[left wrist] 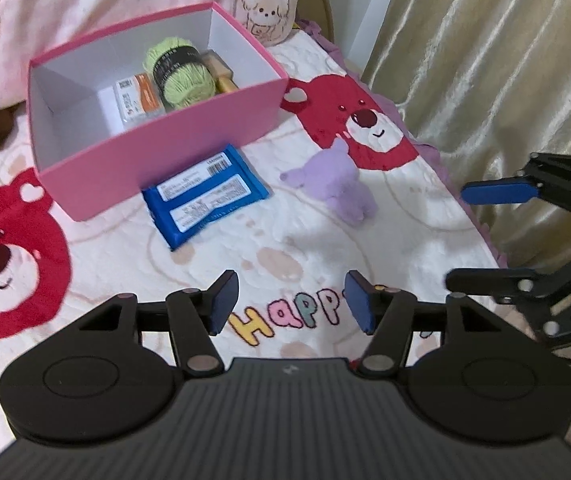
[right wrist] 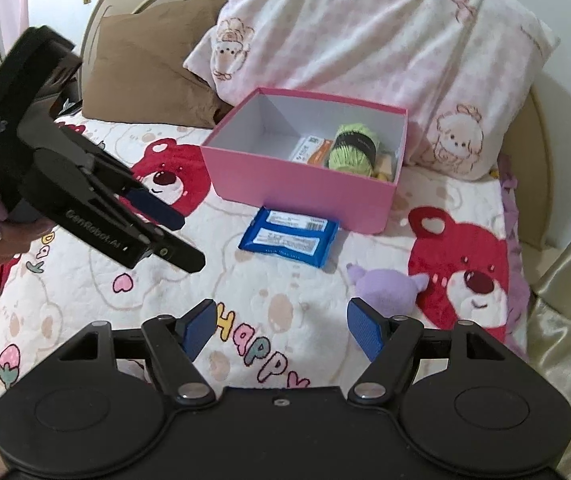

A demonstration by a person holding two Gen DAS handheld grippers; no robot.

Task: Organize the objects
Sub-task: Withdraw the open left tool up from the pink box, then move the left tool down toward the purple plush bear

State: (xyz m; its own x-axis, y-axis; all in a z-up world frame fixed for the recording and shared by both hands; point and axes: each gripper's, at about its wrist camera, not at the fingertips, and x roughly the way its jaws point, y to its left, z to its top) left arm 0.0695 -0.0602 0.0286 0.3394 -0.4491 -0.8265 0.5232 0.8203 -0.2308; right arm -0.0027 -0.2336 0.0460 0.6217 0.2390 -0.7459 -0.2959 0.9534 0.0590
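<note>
An open pink box [left wrist: 173, 148] [right wrist: 285, 176] stands on the bed and holds a green yarn ball [left wrist: 177, 74] [right wrist: 351, 148], a white and orange packet [left wrist: 137, 98] [right wrist: 311, 150] and a yellowish wooden item [left wrist: 221, 72]. A blue packet [left wrist: 205, 196] [right wrist: 289, 236] lies flat just in front of the box. A purple plush toy [left wrist: 339, 188] [right wrist: 387, 290] lies to its right. My left gripper [left wrist: 291, 302] is open and empty above the blanket, short of the blue packet. My right gripper [right wrist: 281, 330] is open and empty, its right fingertip close to the plush.
A bear-print blanket [left wrist: 305, 252] covers the bed. A pink pillow [right wrist: 365, 36] and a brown pillow [right wrist: 145, 80] lie behind the box. A gold curtain [left wrist: 497, 60] hangs at the bed's right edge. Each gripper shows in the other's view: right [left wrist: 481, 232], left [right wrist: 189, 240].
</note>
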